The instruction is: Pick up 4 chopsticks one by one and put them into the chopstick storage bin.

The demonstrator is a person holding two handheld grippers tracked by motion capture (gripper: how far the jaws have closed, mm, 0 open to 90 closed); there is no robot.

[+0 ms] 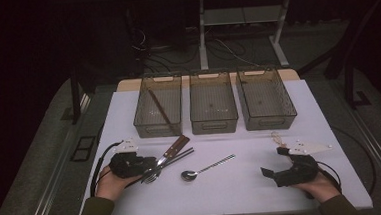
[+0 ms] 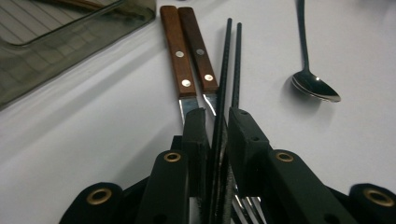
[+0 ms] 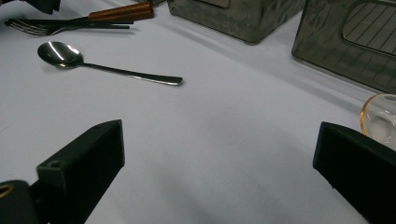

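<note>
My left gripper (image 1: 153, 165) (image 2: 217, 114) lies low at the table's left, held in a hand. Its jaws are shut on a pair of black chopsticks (image 1: 180, 157) (image 2: 229, 60), which run forward out of the narrow gap. Two wooden-handled knives (image 1: 176, 146) (image 2: 180, 51) lie just left of the chopsticks, and fork tines (image 1: 151, 177) (image 2: 247, 205) show under the jaws. A steel spoon (image 1: 207, 167) (image 2: 315, 86) (image 3: 60, 53) rests alone at mid-table. My right gripper (image 1: 275, 162) (image 3: 219, 140) sits at the right, jaws wide open with bare table between them.
Three grey bins stand in a row at the back: left (image 1: 158, 125), middle (image 1: 214, 122), right (image 1: 268, 119). A long brown stick (image 1: 161, 109) lies in the left bin. A small clear glass piece (image 1: 278, 138) (image 3: 380, 116) sits by my right gripper's far jaw.
</note>
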